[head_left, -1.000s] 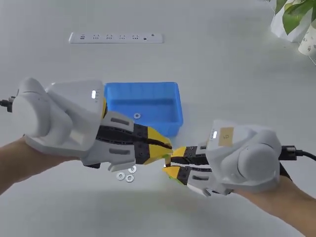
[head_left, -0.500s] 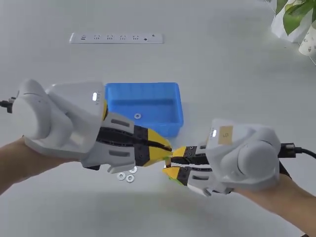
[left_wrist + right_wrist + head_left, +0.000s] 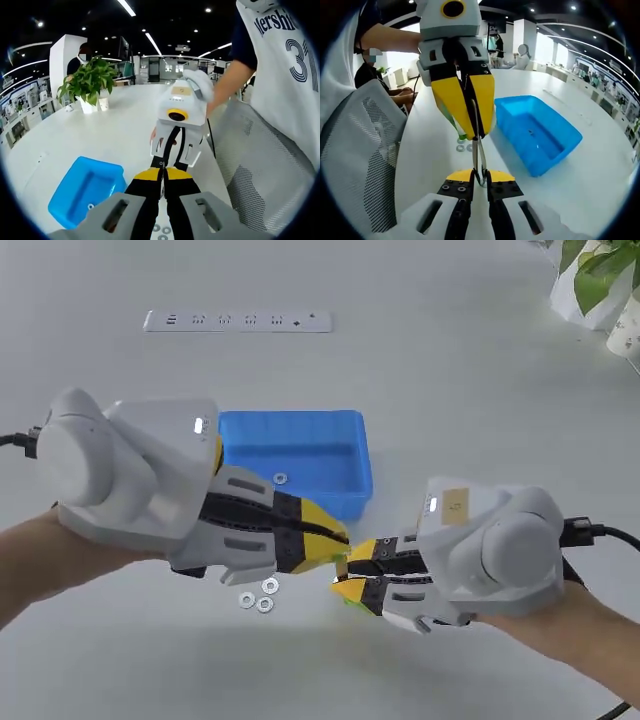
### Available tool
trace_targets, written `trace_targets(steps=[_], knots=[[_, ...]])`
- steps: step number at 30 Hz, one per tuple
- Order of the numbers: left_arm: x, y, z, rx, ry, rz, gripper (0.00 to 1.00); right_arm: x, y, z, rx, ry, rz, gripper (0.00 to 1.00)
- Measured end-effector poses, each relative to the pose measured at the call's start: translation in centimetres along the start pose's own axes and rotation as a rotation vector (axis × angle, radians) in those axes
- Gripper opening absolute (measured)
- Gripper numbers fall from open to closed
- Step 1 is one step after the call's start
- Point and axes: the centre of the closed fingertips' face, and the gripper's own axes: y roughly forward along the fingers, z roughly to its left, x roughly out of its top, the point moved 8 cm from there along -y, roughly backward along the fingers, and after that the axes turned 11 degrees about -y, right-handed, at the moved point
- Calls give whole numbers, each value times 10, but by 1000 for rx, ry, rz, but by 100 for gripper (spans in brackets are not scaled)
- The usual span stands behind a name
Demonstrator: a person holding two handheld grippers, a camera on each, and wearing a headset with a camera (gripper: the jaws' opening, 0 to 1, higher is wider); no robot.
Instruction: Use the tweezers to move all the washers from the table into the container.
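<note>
Over the near desk [image 3: 450,390], left tool [image 3: 338,540] and right tool [image 3: 342,576] both clamp the tweezers [image 3: 476,150], tip to tip.
Three washers [image 3: 269,586] lie beside the left tool; one washer [image 3: 280,478] sits in the blue container [image 3: 345,502] beyond.

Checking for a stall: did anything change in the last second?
Nothing visibly moved; the slight shift is the camera. The left gripper and right gripper stay tip to tip with the tweezers between them. One washer lies in the container, three washers on the table.
</note>
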Motion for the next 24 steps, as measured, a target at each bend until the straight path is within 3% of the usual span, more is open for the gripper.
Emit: trace_targets(steps=[5, 11, 19, 24], knots=[[3, 0, -2, -14, 18, 15, 6, 2, -1, 1, -7, -14, 2, 11], [12, -7, -4, -5, 43, 1, 6, 11, -8, -1, -21, -22, -15, 11], [28, -24, -6, 37, 91, -34, 5, 34, -14, -10, -54, -65, -38, 11], [43, -39, -1, 79, 124, -58, 5, 51, -17, -23, -83, -103, -62, 11]])
